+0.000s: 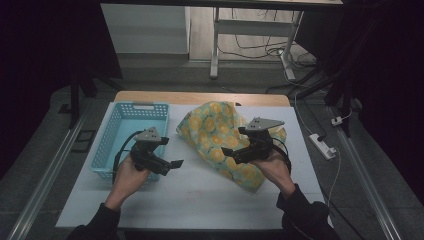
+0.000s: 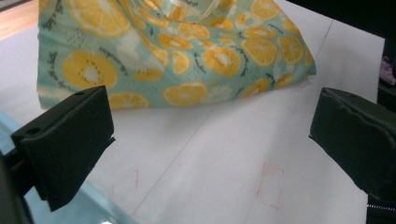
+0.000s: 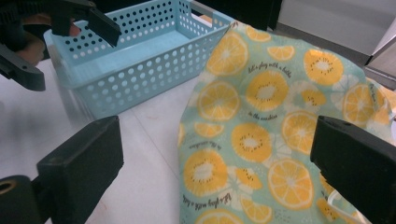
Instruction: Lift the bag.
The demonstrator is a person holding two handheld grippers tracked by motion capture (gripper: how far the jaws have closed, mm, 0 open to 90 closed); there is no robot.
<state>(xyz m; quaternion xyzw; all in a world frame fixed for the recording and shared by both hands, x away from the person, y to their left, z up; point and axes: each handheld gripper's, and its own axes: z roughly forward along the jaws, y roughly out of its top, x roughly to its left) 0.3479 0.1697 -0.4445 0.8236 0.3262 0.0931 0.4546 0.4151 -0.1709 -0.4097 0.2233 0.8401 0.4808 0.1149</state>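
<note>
I have the cloth [image 1: 225,145] lying bunched just right of the basket [image 1: 112,145], not touching it. My left gripper [image 1: 167,165] hangs spread and empty between basket and cloth, near the basket's front corner. My right gripper [image 1: 235,152] is over the cloth, jaws wide apart with nothing between them. The risk I see: the cloth is loose, so a pinch may take one layer and drag the rest. I think it is a bag, though its folds hide that. A swing leftward could knock the basket.
</note>
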